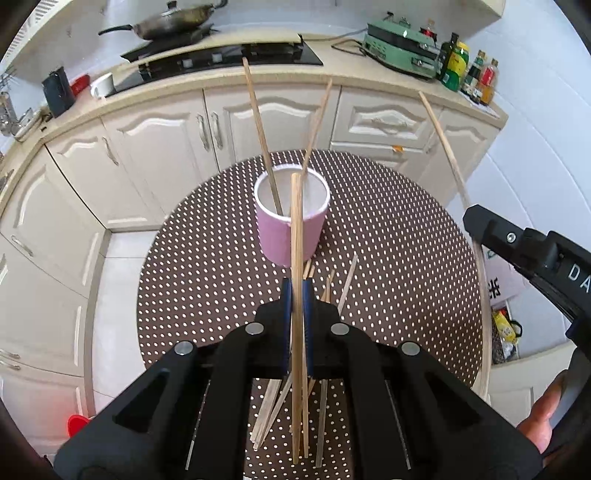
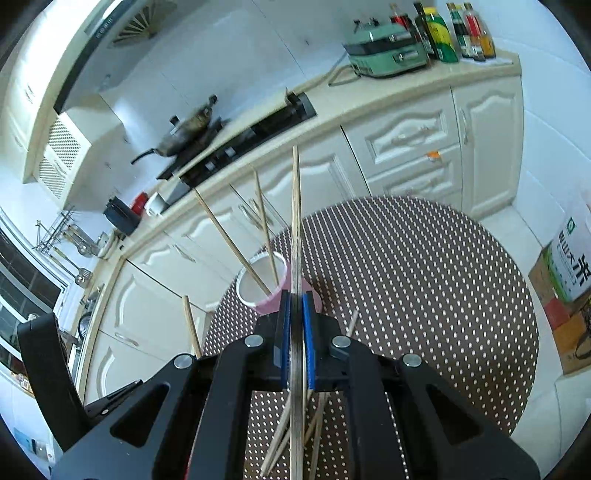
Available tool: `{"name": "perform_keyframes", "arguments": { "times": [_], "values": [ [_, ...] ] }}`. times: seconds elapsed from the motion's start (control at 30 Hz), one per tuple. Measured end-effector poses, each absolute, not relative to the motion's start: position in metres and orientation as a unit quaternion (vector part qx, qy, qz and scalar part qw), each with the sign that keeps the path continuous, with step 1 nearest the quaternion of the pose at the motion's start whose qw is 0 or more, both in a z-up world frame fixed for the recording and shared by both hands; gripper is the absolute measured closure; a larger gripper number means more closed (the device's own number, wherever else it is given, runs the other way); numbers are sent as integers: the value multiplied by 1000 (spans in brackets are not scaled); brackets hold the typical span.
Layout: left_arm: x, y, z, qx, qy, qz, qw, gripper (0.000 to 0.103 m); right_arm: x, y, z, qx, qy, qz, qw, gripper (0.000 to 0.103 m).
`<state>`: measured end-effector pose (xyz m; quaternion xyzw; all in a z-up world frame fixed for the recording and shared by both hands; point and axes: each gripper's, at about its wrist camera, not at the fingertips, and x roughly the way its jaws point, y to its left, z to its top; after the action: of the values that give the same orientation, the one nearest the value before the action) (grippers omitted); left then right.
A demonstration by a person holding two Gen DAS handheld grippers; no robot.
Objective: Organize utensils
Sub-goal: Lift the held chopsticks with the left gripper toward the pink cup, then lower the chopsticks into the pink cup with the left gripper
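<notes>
Chopsticks are the task's thing: thin, light, stiff wooden sticks, likely smooth, so best pinched near mid-length. The left gripper point(image 1: 296, 295) is closed on one chopstick point(image 1: 296, 229), held upright in front of the pink cup point(image 1: 291, 218). The right gripper point(image 2: 296, 314) is likewise closed on one chopstick point(image 2: 296, 221), near the cup. Two chopsticks stand tilted in the cup. A loose pile, roughly six, lies on the dotted table point(image 1: 406, 258) beneath the grippers; the exact count is unclear.

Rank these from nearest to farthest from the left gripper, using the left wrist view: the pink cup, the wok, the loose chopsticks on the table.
1. Loose chopsticks, on the table just beneath the left gripper.
2. Pink cup, mid-table ahead.
3. Wok, on the far stove, upper left.
</notes>
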<state>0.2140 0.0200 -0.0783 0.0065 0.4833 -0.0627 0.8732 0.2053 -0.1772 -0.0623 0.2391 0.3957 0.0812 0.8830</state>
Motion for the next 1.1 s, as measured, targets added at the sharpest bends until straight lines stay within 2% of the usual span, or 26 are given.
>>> {"name": "perform_keyframes", "arguments": {
  "times": [0.63,1.1],
  "values": [
    [226,26,0,-4,387,-42,921,97,222,-168,8,239,275,108,925,98],
    [266,38,27,-48,333,-47,940,97,260,-170,8,273,209,104,933,98]
  ]
}}
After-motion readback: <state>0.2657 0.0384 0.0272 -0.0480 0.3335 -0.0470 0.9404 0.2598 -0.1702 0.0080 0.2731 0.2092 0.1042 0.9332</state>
